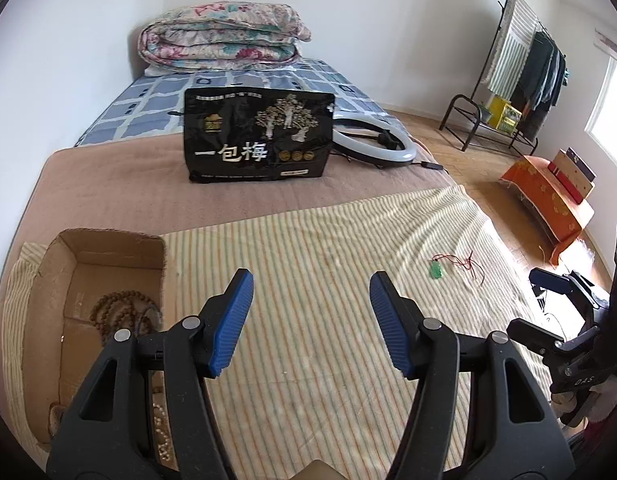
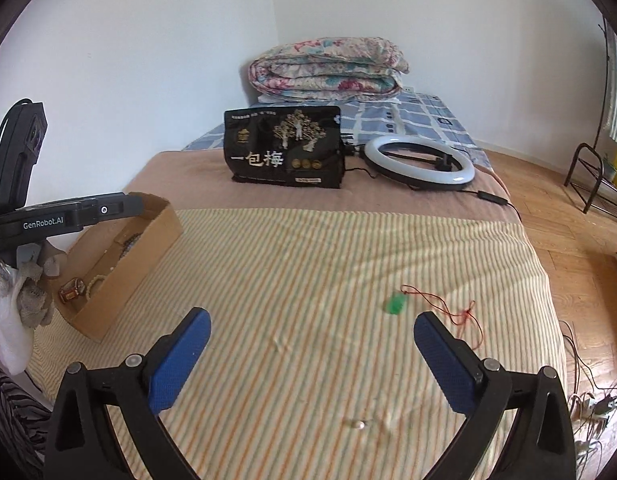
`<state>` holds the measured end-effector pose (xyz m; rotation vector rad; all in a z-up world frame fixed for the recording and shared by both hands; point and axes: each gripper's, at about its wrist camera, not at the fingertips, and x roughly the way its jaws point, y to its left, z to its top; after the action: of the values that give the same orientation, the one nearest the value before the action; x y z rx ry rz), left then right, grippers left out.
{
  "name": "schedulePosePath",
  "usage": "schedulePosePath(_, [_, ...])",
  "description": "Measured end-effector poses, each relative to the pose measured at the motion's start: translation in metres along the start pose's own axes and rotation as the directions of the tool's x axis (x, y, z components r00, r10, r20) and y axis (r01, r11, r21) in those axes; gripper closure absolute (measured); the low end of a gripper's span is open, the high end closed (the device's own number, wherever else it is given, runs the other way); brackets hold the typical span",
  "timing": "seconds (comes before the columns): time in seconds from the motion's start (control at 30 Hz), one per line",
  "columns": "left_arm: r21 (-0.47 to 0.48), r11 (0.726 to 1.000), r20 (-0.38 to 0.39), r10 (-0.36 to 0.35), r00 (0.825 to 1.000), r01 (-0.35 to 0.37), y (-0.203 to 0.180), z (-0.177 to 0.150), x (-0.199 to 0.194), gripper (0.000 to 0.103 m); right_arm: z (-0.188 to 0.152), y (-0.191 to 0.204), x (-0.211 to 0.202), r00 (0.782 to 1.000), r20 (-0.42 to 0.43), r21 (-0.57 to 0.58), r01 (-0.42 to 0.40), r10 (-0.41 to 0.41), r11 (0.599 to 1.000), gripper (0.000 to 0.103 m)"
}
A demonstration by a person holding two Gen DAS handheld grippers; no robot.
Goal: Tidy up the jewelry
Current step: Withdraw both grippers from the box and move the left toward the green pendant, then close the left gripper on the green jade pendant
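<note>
A green pendant (image 2: 396,304) on a thin red cord (image 2: 444,306) lies on the striped blanket (image 2: 308,280), ahead and slightly right of my right gripper (image 2: 310,324), which is open and empty. The pendant also shows in the left wrist view (image 1: 435,269). A cardboard box (image 1: 112,248) sits at the left and holds a brown bead bracelet (image 1: 122,310) and other jewelry. My left gripper (image 1: 311,286) is open and empty beside the box. In the right wrist view the box (image 2: 140,256) holds a pale bead bracelet (image 2: 95,282). A small pearl-like bead (image 2: 361,424) lies on the blanket.
A black snack bag (image 2: 284,146) stands upright at the back, with a ring light (image 2: 420,160) beside it. A folded floral quilt (image 2: 328,68) lies farther back. A clothes rack (image 1: 516,80) and an orange-covered stand (image 1: 548,196) are on the floor to the right.
</note>
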<state>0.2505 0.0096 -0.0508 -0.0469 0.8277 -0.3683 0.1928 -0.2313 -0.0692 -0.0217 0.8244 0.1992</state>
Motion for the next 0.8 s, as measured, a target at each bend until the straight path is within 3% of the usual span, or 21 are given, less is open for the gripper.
schedulePosePath(0.27, [0.116, 0.991, -0.038, -0.062, 0.997, 0.066, -0.06, -0.002, 0.037, 0.041, -0.031, -0.038, 0.007, 0.998, -0.055, 0.06, 0.042, -0.039, 0.997, 0.008])
schedulePosePath(0.47, [0.114, 0.984, -0.092, -0.13, 0.987, 0.14, -0.089, -0.007, 0.076, 0.041, -0.061, -0.048, 0.022, 0.992, -0.123, 0.075, 0.017, -0.008, 0.997, 0.021])
schedulePosePath(0.53, [0.13, 0.979, -0.109, -0.145, 0.983, 0.159, -0.101, -0.009, 0.09, 0.048, -0.07, -0.049, 0.026, 0.99, -0.141, 0.067, 0.002, 0.008, 0.998, 0.028])
schedulePosePath(0.67, [0.174, 0.966, -0.145, -0.168, 0.975, 0.192, -0.126, -0.013, 0.115, 0.049, -0.082, -0.052, 0.032, 0.986, -0.158, 0.061, -0.038, 0.047, 0.997, 0.038])
schedulePosePath(0.8, [0.176, 0.958, -0.184, -0.194, 0.964, 0.227, -0.144, -0.015, 0.141, 0.057, -0.084, -0.047, 0.039, 0.983, -0.166, 0.023, -0.07, 0.073, 0.997, 0.046])
